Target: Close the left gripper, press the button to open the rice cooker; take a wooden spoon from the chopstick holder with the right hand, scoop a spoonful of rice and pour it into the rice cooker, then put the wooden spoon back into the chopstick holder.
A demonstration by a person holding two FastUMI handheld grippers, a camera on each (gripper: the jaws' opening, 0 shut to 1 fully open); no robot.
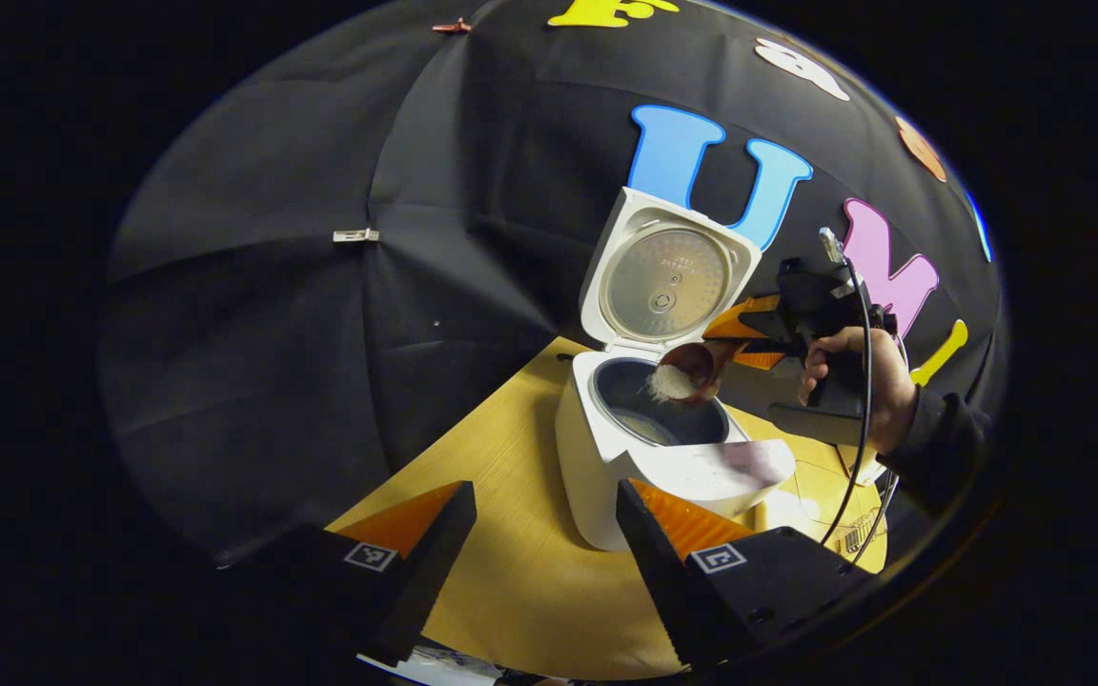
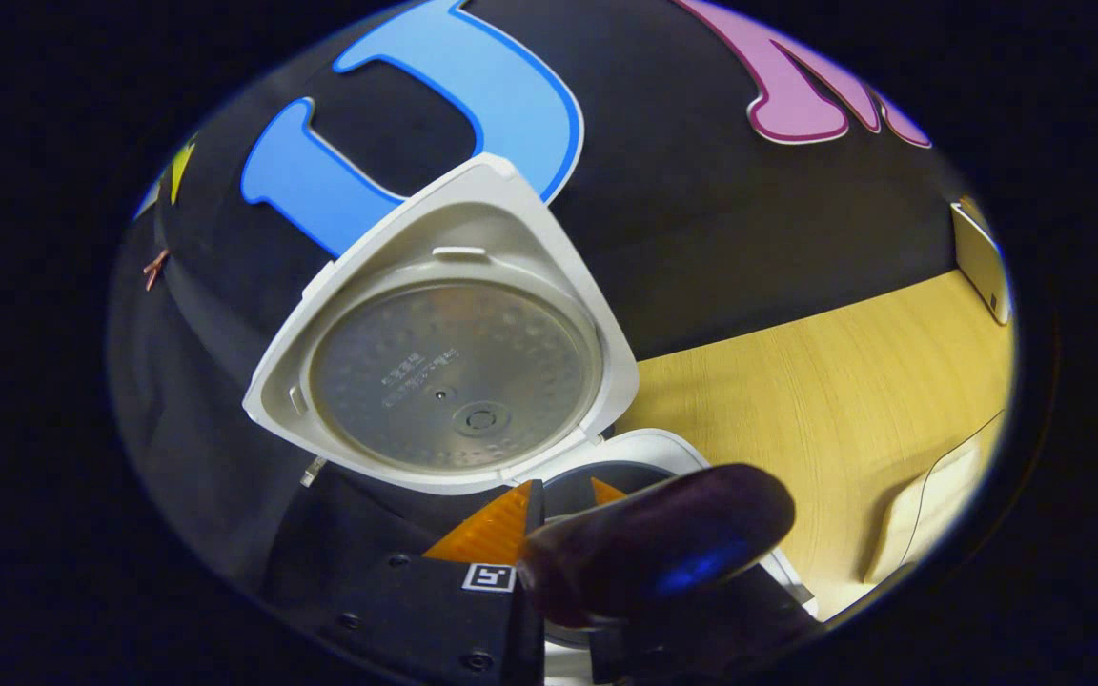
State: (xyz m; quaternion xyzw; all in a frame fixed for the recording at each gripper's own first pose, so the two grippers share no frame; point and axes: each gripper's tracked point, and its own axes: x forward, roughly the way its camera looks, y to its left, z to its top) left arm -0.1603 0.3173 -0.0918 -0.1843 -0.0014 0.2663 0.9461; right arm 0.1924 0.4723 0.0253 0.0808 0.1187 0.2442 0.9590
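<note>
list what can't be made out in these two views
- Chopstick holder: cannot be made out in either view.
- Rice cooker pot, left gripper view: the floor sits in shadow, so how much rice is in it is unclear.
- Wooden spoon, right gripper view: bowl cut off low by the right tongs.

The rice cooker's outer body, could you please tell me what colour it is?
White; the rice cooker body shows best in the left gripper view.
</note>
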